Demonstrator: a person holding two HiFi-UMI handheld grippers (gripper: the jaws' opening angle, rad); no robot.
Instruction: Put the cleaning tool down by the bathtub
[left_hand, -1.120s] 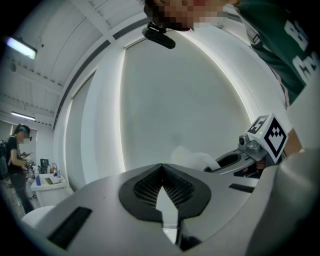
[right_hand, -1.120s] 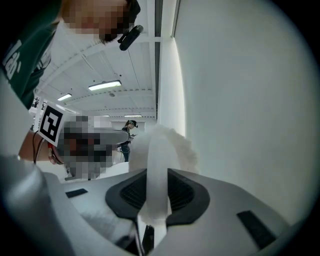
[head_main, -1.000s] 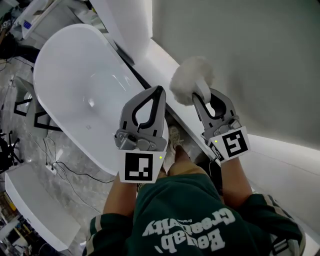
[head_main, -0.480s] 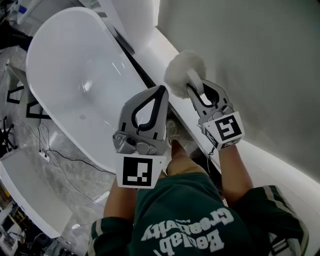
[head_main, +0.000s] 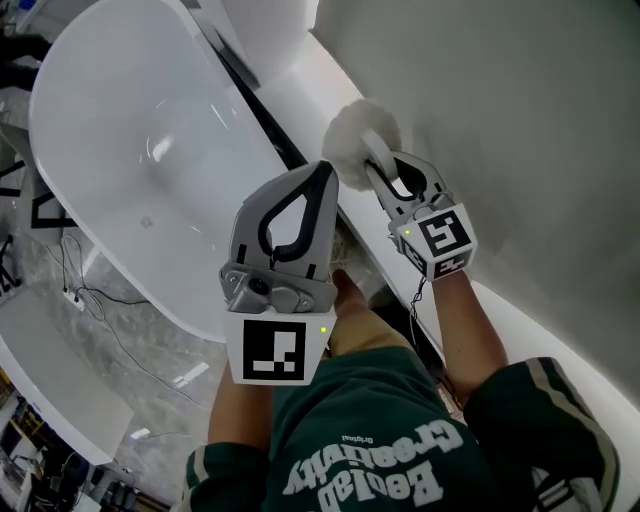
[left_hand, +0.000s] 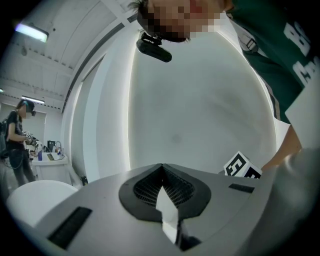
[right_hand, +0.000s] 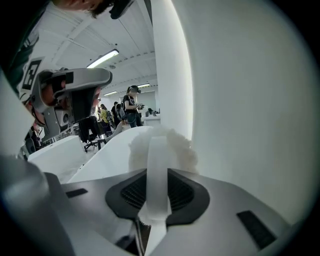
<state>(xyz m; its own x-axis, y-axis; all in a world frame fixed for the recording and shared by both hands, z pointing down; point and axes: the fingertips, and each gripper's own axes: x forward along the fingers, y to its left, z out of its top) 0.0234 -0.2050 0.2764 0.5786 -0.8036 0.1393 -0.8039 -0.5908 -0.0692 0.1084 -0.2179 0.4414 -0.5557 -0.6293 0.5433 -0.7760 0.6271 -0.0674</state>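
The cleaning tool (head_main: 358, 145) is a fluffy white round pad with a flat white handle (right_hand: 157, 172). My right gripper (head_main: 385, 176) is shut on that handle and holds the pad over the white ledge (head_main: 300, 90) between the wall and the bathtub (head_main: 150, 160). In the right gripper view the fluffy pad (right_hand: 167, 147) sticks out past the jaws. My left gripper (head_main: 318, 180) hangs beside the right one, over the tub's near rim, shut with nothing in it; its jaw tips meet (left_hand: 161, 167).
A grey wall (head_main: 520, 110) rises at the right, close to the tool. Cables (head_main: 110, 320) trail on the marble floor left of the tub, beside a white bench (head_main: 60, 390). People stand far off in the room (right_hand: 131, 107).
Both grippers have drifted up and left in the head view; the tool has moved with the right gripper along the ledge. The grip has not altered.
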